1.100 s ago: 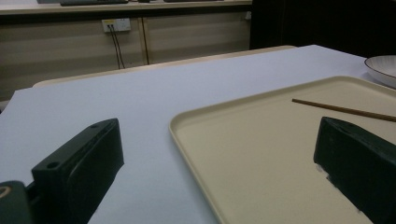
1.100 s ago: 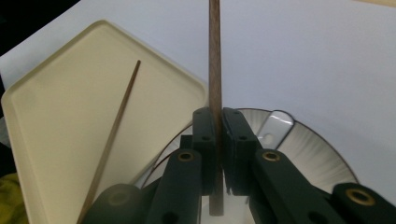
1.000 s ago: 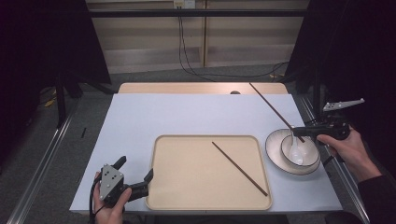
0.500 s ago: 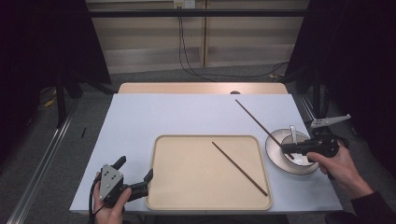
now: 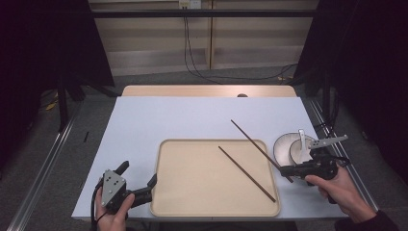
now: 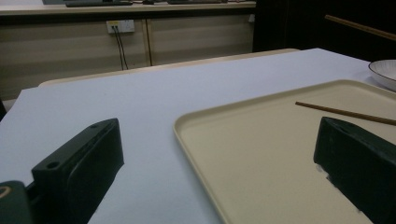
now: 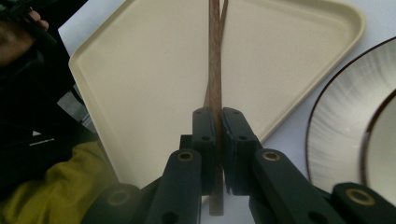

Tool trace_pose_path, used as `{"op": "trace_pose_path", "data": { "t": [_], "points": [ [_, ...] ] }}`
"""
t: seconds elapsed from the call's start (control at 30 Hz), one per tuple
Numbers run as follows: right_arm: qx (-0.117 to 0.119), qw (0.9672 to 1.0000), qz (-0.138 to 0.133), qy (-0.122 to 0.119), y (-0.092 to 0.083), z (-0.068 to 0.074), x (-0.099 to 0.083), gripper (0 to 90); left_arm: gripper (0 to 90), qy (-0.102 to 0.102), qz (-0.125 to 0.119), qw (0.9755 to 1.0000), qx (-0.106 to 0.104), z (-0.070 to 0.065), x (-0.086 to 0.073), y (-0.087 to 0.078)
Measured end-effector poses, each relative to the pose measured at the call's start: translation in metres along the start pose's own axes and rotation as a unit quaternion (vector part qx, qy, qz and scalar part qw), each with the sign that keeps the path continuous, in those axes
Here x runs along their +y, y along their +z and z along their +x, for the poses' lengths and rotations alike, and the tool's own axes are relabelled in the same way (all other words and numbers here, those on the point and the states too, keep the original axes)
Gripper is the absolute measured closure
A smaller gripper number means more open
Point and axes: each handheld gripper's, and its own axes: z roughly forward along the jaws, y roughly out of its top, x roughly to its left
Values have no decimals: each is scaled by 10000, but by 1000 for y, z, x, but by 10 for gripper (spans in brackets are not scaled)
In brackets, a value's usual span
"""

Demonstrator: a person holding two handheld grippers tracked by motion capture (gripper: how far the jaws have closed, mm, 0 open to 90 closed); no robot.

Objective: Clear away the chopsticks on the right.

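A beige tray (image 5: 192, 192) lies at the table's front middle. One brown chopstick (image 5: 246, 173) rests slantwise in it. My right gripper (image 5: 284, 170) is shut on a second chopstick (image 5: 250, 139), which hangs over the tray's right edge and points to the far left. Seen in the right gripper view, this chopstick (image 7: 215, 56) runs straight out from the closed jaws of the gripper (image 7: 218, 121) over the tray (image 7: 140, 70). My left gripper (image 5: 138, 174) is open at the tray's front left corner. The tray's rim (image 6: 187, 135) passes between its jaws.
A white brown-rimmed dish (image 5: 285, 146) with a white spoon (image 5: 301, 138) in it stands right of the tray, just behind my right hand. The dish (image 7: 345, 116) is close to the right jaw. The white tabletop (image 5: 192, 115) spreads behind the tray.
My right gripper has carried its chopstick from above the dish down and toward the tray's front right edge. The left gripper and the tray's chopstick have not moved.
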Motion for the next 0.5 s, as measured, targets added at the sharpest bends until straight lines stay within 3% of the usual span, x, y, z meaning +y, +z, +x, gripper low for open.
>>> {"op": "trace_pose_path", "data": {
  "t": [0.3, 0.5],
  "points": [
    [0, 9997, 61, 249, 12, 13, -15, 842, 15, 64, 36, 10000, -9, 0, 0, 0],
    [20, 9989, 315, 359, 26, 20, -22, 842, 16, 77, 27, 10000, -23, -1, 0, 0]
  ]
}}
